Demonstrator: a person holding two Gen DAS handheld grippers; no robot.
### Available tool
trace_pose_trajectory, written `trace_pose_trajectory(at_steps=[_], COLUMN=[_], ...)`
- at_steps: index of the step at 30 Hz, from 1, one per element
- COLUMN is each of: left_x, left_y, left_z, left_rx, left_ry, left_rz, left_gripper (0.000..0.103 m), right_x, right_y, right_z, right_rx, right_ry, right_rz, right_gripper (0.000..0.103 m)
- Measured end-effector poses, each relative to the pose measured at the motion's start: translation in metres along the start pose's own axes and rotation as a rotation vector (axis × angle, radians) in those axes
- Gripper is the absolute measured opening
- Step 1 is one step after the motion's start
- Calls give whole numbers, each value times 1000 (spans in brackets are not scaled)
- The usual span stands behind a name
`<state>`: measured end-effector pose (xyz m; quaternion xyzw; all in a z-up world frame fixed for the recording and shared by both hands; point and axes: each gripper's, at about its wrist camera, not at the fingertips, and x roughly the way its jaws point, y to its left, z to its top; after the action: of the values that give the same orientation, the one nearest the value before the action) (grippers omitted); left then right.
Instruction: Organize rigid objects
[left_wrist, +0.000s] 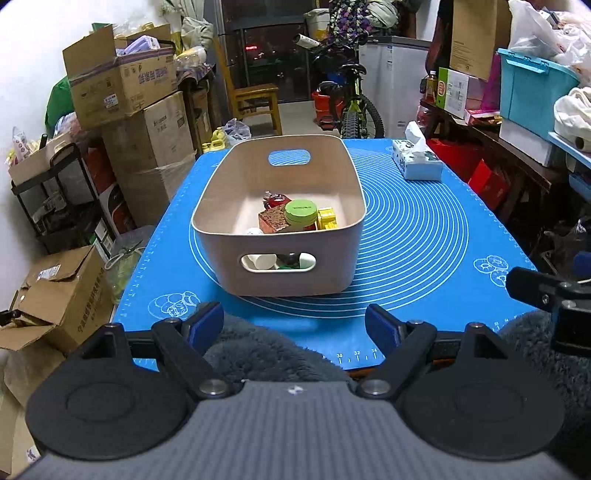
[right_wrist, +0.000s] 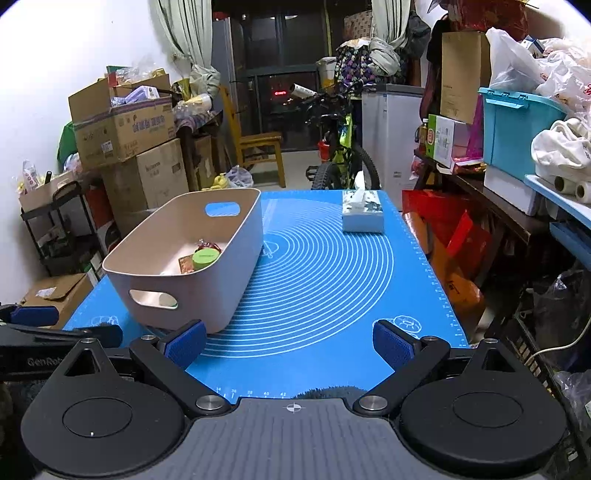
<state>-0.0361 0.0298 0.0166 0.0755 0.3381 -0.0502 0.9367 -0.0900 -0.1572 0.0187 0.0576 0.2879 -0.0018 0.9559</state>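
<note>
Left gripper (left_wrist: 294, 325) spread, right gripper (right_wrist: 290, 343) spread, empty

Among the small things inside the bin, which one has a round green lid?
The round green jar, between the brown patterned box and the yellow block; those two are angular.

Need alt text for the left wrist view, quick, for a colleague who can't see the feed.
A beige bin sits on a blue mat, holding a green-lidded jar, a yellow block and other small items. The open, empty left gripper points at it; a tissue box sits far right.
</note>
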Motion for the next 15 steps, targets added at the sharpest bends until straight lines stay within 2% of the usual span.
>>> trace_pose_trajectory(at_steps=[15], left_x=[5], left_y=[5], left_z=[-2], left_rx=[-21], left_ry=[19], left_rz=[-23], left_gripper=[84], right_x=[0], right_y=[4], right_z=[-3], right_rx=[-9], right_ry=[-12], right_rz=[-18], right_gripper=[97])
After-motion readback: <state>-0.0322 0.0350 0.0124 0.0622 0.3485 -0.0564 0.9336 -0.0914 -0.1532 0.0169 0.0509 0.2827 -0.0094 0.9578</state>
